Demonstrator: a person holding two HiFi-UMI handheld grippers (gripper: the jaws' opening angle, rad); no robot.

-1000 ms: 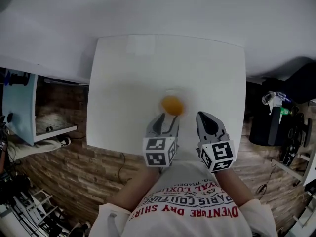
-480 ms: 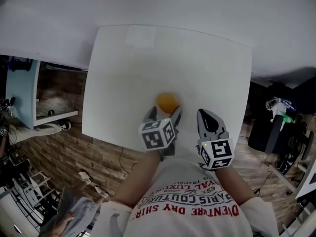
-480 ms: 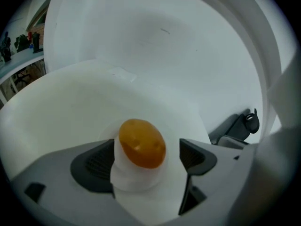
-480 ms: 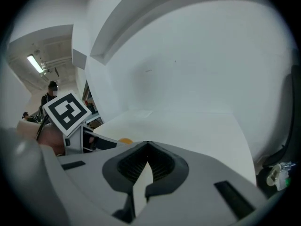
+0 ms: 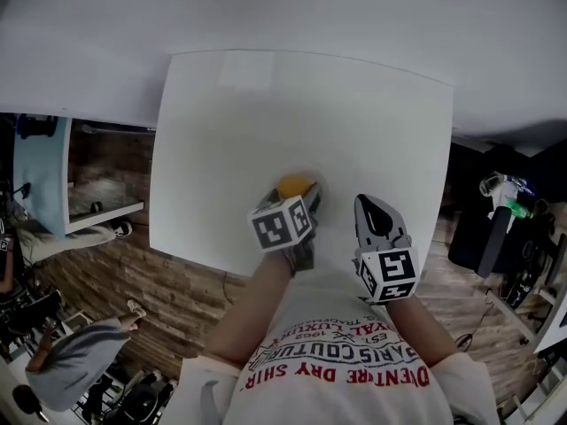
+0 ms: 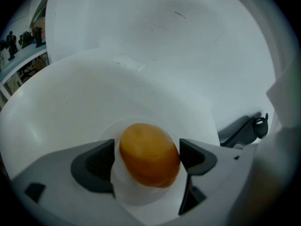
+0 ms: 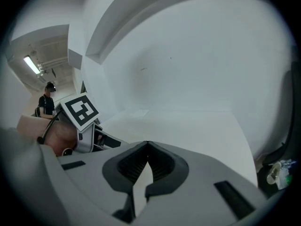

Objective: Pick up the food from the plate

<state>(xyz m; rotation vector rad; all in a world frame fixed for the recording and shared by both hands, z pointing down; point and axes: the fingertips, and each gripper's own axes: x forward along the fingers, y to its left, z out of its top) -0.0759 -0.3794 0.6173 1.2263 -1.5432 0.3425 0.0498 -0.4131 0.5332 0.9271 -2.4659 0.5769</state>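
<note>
An orange, rounded piece of food [image 5: 294, 185] [image 6: 149, 153] lies on a small white plate [image 5: 321, 184] [image 6: 107, 132] near the front of the white table [image 5: 301, 104]. My left gripper [image 5: 292, 201] [image 6: 146, 160] is open with its jaws wide on either side of the food. A strip of white shows between the left pad [image 6: 96, 164] and the food, while the right pad [image 6: 195, 157] stands close beside it. My right gripper [image 5: 370, 207] [image 7: 146, 145] is shut and empty, just right of the plate near the table's front edge.
The table stands against a white wall, and the floor below is brick-patterned. A light blue cabinet [image 5: 40, 175] is at the left and dark equipment [image 5: 496, 228] at the right. The left gripper's marker cube [image 7: 81, 109] shows in the right gripper view.
My left gripper has moved forward to the plate and its jaws have spread wide, so the food now sits between them. The right gripper has stayed where it was.
</note>
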